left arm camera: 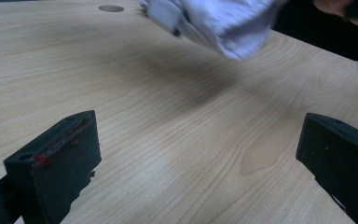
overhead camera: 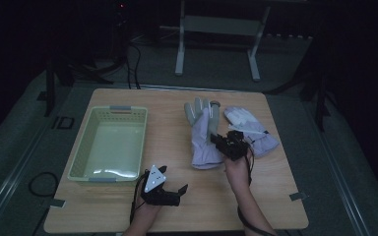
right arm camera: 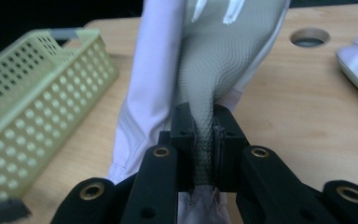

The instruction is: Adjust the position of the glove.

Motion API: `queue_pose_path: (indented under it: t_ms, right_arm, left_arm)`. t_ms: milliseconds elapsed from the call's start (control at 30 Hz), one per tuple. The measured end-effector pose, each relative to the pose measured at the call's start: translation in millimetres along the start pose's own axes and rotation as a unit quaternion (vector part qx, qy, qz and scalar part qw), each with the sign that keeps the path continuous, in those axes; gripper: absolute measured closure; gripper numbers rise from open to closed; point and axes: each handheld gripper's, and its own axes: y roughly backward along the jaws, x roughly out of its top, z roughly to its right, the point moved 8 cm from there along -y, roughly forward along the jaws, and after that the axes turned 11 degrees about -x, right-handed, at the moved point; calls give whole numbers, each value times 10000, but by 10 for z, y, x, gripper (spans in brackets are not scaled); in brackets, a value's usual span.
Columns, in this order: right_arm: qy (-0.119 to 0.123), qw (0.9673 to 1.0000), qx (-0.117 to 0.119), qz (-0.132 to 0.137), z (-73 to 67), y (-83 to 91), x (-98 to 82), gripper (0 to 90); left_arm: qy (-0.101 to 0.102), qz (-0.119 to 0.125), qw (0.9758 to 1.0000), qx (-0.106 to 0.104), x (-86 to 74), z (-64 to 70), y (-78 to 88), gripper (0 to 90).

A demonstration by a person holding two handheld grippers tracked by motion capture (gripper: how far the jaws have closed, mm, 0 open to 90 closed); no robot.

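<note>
Right gripper point(right arm camera: 200, 154): jaws closed tight on a pinch of grey palm fabric of the near glove point(right arm camera: 205, 60); grip narrow, taken close to the cuff end.

Near glove: lavender with grey palm; in the high view it lies mid-table point(overhead camera: 202, 135), fingers pointing away, cuff under the right gripper point(overhead camera: 231, 142).

Left gripper point(overhead camera: 165, 189): jaws wide apart, nothing between them; it sits low over bare table point(left arm camera: 168, 121) near the front edge, just beside the basket's near corner.

Far glove point(overhead camera: 251, 129): white and lavender, lying to the right of the near glove, just beside the right gripper.

Basket point(overhead camera: 109, 145): pale green, perforated, nothing in it, on the table's left half, well apart from the gloves.

Risks, judged:
- A thin fold of fabric may slip from the jaws if the glove is lifted fast.
- The hanging fingers may drag on the table or catch the basket rim, leaving the glove draped over the wall.
- The far glove may be nudged, since it lies so close.
</note>
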Motion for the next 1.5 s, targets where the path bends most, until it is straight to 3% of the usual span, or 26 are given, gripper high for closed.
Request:
queue_pose_path:
  t_ms: [100, 333, 600, 700, 833, 1167, 1300, 1500]
  right_arm:
    - [-52, 9999, -108, -2, -22, 72, -108, 812]
    - [-474, 9981, -336, -194, 36, 101, -434, 812]
    - [-666, 9964, -230, -475, 30, -73, -629, 809]
    - [-565, 9961, -353, -579, 50, -158, -698, 801]
    - [-576, 9943, -469, -762, 114, -262, -821, 717]
    - [-303, 9942, -337, -971, 161, -240, -813, 543]
    - [-5, 9951, -397, -905, 217, -163, -745, 498]
    - [252, 9971, -296, -658, 404, 31, -466, 447]
  left_arm:
    - [-51, -30, 10000, 17, -2, 8, -3, 0]
    - [-72, -4, 10000, 10, 2, 14, -4, 0]
    - [-46, -6, 10000, 12, 1, 7, -3, 0]
    - [-37, 1, 10000, 4, 2, 7, -2, 0]
    - [-39, -5, 10000, 0, 1, 7, -3, 0]
    - [7, -5, 10000, -10, 1, -1, -3, 0]
    - [17, -6, 10000, -13, 1, -2, -2, 0]
    - [30, -11, 10000, -19, 0, -4, -4, 0]
